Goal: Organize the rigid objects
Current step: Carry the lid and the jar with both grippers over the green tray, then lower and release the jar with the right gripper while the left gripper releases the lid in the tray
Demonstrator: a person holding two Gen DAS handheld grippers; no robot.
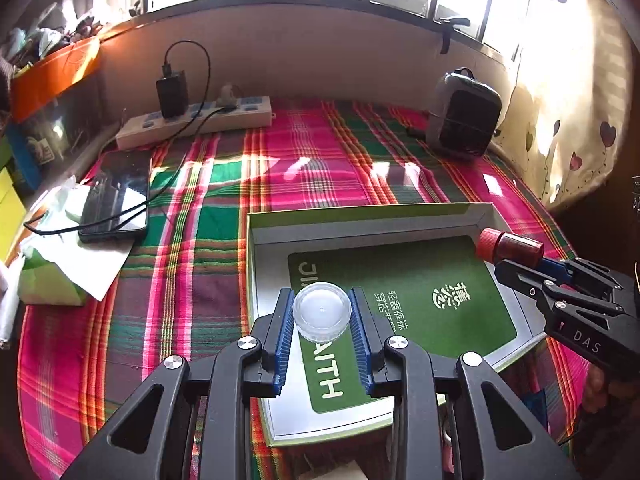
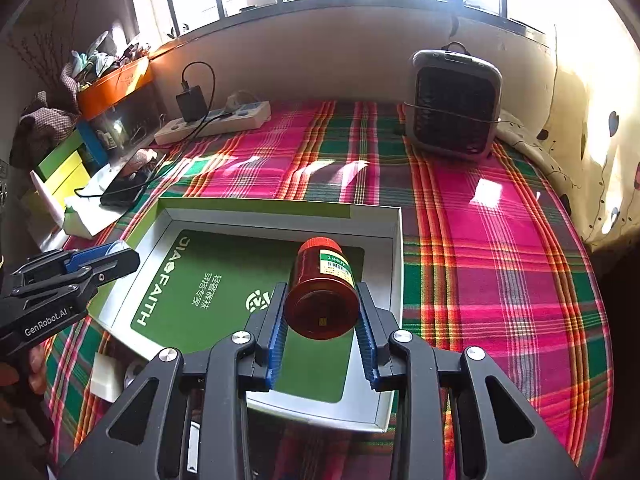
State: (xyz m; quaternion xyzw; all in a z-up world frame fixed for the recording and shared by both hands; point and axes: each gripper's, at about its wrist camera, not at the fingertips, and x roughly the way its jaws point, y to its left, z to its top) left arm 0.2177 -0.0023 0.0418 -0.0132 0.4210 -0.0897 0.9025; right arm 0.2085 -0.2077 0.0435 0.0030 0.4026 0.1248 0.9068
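My left gripper [image 1: 322, 314] is shut on a small clear plastic jar [image 1: 322, 312] and holds it above the near part of a shallow box [image 1: 256, 240] with a green printed floor. My right gripper [image 2: 322, 308] is shut on a red-brown pill bottle [image 2: 323, 288] with a red cap and green label, held lying on its side above the box [image 2: 396, 248]. In the left wrist view the right gripper [image 1: 520, 264] and its bottle [image 1: 510, 246] hang over the box's far right corner. In the right wrist view the left gripper [image 2: 108, 258] is at the box's left edge.
The box lies on a pink and green plaid cloth [image 1: 304, 160]. Behind it are a power strip with a charger [image 1: 192, 118], a phone [image 1: 116, 196] on tissue at the left, and a small grey fan heater [image 2: 454, 106] at the back right. Boxes [image 2: 60, 168] stand at the left.
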